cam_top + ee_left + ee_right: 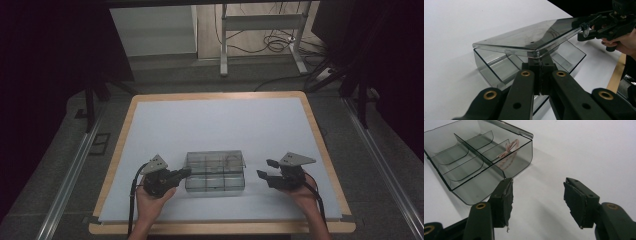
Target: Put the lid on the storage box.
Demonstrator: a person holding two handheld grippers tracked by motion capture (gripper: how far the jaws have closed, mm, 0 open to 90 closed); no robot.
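A smoky clear compartment box (215,184) sits on the white table near the front edge. Its lid (529,37) is tilted up, and the box wall (489,68) shows beneath it. My left gripper (186,172) is at the box's left side; in the left gripper view its shut tips (541,61) sit right under the lid's edge. My right gripper (264,168) hovers to the right of the box, open, with nothing between its pads (537,195). In the right gripper view the box (474,165) shows curved dividers and a pink-white twisted cord (509,147) in one compartment.
The white sheet (215,120) covers a wood-edged table, with bare surface behind and beside the box. Beyond the far edge stand a metal desk frame (225,45) and floor cables (280,45). Metal rails (70,175) run along both sides.
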